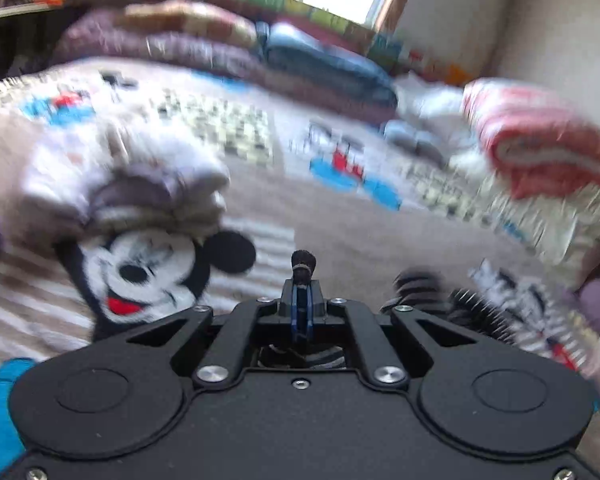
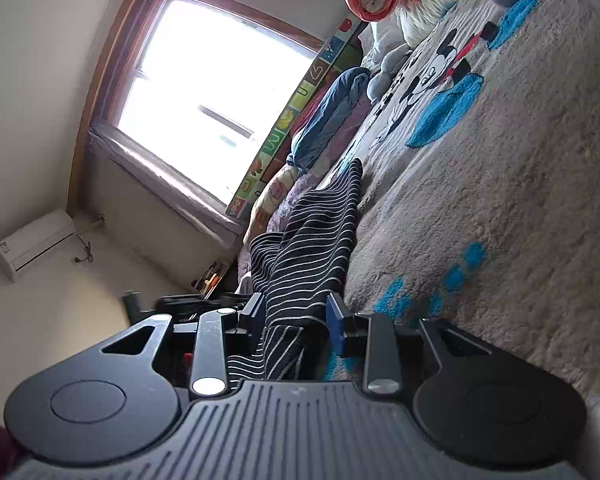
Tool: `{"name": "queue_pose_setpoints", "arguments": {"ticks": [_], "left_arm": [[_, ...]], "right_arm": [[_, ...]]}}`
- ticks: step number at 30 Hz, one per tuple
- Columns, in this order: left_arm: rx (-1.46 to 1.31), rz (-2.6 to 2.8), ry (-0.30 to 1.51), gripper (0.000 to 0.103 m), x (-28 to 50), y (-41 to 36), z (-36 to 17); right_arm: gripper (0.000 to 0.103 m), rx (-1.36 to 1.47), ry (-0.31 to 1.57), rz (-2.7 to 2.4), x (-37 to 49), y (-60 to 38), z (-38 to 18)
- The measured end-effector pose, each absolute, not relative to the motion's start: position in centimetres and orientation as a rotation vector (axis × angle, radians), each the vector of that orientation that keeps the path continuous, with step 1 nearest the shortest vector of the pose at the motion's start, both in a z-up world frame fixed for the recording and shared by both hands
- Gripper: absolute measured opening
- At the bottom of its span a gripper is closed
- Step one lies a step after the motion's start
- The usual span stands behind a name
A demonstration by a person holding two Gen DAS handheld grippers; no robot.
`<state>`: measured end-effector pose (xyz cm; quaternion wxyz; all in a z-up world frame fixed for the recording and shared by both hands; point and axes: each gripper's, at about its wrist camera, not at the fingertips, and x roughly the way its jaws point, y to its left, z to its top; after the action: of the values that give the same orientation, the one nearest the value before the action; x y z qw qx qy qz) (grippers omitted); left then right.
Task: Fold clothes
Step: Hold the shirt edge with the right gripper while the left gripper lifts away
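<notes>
In the blurred left wrist view, my left gripper (image 1: pixel 302 280) is shut, its fingers pressed together on a small dark bit of the black-and-white striped garment (image 1: pixel 496 300), which lies bunched at the lower right on the Mickey Mouse blanket (image 1: pixel 340 224). A pile of folded white and grey clothes (image 1: pixel 140 184) sits to the left. In the right wrist view, rolled sideways, my right gripper (image 2: pixel 296 312) holds the same black striped garment (image 2: pixel 316 240) between its fingers, the cloth stretching away along the blanket (image 2: pixel 500 200).
Rolled purple and blue bedding (image 1: pixel 260 60) lines the far side under a window (image 2: pixel 204 92). A folded red-and-white quilt (image 1: pixel 540 148) and white pillows lie at the right. An air conditioner (image 2: pixel 36 244) hangs on the wall.
</notes>
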<state>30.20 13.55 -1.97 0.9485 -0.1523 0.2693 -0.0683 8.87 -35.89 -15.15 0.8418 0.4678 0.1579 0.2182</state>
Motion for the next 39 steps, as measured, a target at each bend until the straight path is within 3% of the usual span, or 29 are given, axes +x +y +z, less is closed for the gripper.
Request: {"name": "queue_pose_setpoints", "arguments": {"ticks": [10,18,34,39], "left_arm": [[-0.311,-0.026,0.333,0.001,21.4,16.3,6.6],[-0.324,0.054,0.287,0.001,16.8,19.8,7.1],[-0.459,0.206,0.373,0.002,17.3,29.1,-3.8],[-0.607,0.310,0.589,0.005,18.4,32.0,-11.1]], "right_arm": [[0.035,0.994,0.330,0.468,8.8,-35.9,-14.9],[0.037,1.001,0.325,0.478,8.7,-35.9,-15.1],[0.038,1.009,0.319,0.503,8.7,-36.0,-15.6],[0.038,1.012,0.320,0.510,8.7,-36.0,-15.7]]}}
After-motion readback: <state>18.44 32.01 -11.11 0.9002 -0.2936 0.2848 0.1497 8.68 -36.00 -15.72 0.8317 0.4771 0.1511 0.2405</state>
